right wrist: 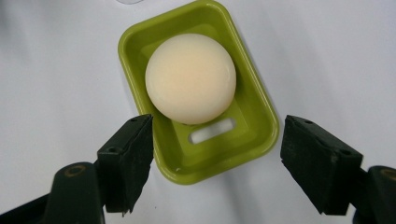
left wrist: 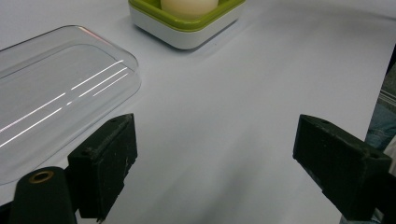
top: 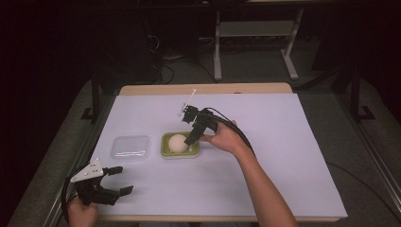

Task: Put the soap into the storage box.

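A round cream soap [top: 178, 142] [right wrist: 190, 78] lies in a green soap dish [top: 166, 150] [right wrist: 254, 135] near the table's middle; the dish [left wrist: 187, 32] is at the top of the left gripper view. My right gripper [top: 193, 140] [right wrist: 217, 163] hangs just above the dish's near end, open, jaws wide apart with nothing between them. A clear plastic lid [top: 130, 147] [left wrist: 56, 88] rests flat on the white sheet, left of the dish. My left gripper [top: 120, 180] [left wrist: 215, 172] sits low at the front left corner, open and empty, pointed toward the lid and dish.
A white sheet [top: 283, 142] covers the wooden table. The table's bare wood edge [top: 203, 88] runs along the back. Cables trail from both grippers. Beyond the table stand dark floor, table legs and wiring [top: 217, 47].
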